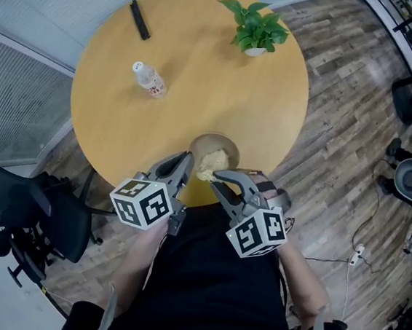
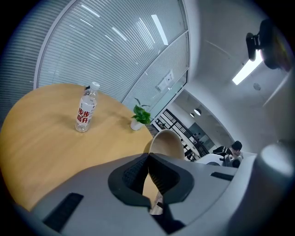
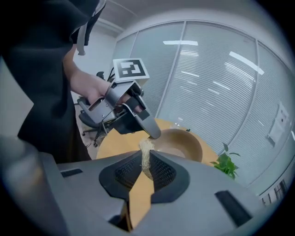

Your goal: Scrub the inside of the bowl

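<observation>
Table edge point(image 1: 118, 166): bowl point(image 1: 207, 142) in left tool point(image 1: 189, 159), scrubber point(image 1: 212, 161) in right tool point(image 1: 218, 176)

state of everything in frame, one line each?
bowl: upright, rim pinched.
fibrous scrubber: inside bowl, gripped.
left hand-held gripper: shut on bowl.
right hand-held gripper: shut on fibrous scrubber.
water bottle: upright, capped.
potted plant: upright.

Round table point(image 1: 199, 87) bears bottle point(image 1: 149, 80), potted plant point(image 1: 255, 30), remote point(image 1: 139, 19); bowl point(image 1: 212, 142) near edge.

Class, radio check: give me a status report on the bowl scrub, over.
Left tongs clamped on bowl rim. Right tongs pinching scrub pad in the bowl. Bottle, plant well clear.
</observation>
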Action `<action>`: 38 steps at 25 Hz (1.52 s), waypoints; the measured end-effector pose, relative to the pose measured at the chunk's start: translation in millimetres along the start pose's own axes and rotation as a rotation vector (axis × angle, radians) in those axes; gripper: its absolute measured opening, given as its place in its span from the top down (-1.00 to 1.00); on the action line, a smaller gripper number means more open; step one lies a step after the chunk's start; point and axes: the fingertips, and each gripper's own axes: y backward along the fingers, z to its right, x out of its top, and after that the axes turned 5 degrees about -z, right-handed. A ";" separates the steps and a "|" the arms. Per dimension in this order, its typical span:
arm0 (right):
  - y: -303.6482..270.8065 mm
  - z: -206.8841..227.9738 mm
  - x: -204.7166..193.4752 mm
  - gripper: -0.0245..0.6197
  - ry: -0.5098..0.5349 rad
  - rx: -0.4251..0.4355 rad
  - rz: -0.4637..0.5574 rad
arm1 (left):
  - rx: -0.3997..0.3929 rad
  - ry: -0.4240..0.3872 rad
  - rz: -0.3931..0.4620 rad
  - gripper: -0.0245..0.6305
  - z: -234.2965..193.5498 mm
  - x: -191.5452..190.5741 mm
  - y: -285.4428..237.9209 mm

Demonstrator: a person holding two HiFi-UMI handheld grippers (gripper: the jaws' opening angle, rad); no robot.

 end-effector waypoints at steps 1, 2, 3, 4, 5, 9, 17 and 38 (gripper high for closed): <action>-0.5 -0.9 -3.7 0.77 0.030 0.005 -0.022 | 0.004 -0.003 -0.001 0.88 -1.2 -0.3 -0.7; -0.7 -1.7 -6.9 0.76 0.061 0.012 -0.043 | 0.007 -0.007 -0.003 0.88 -1.9 -1.4 -1.3; -0.6 -2.6 -10.1 0.76 0.096 0.019 -0.066 | 0.011 -0.012 -0.007 0.88 -2.0 -3.0 -1.7; -0.1 -3.1 -13.6 0.77 0.135 0.026 -0.089 | 0.016 -0.019 -0.011 0.88 -1.6 -4.9 -2.0; 0.5 -3.2 -17.3 0.77 0.177 0.032 -0.113 | 0.020 -0.026 -0.016 0.88 -1.2 -6.8 -2.3; 3.6 -3.6 -31.1 0.77 0.370 0.058 -0.203 | 0.034 -0.058 -0.042 0.88 -0.6 -12.4 -3.8; 4.9 5.9 -40.7 0.77 0.669 0.041 -0.299 | 0.084 -0.181 -0.103 0.88 1.6 -19.9 -4.8; -5.4 13.1 -43.1 0.77 0.928 0.071 -0.301 | 0.109 -0.298 -0.200 0.88 -3.4 -25.4 -9.6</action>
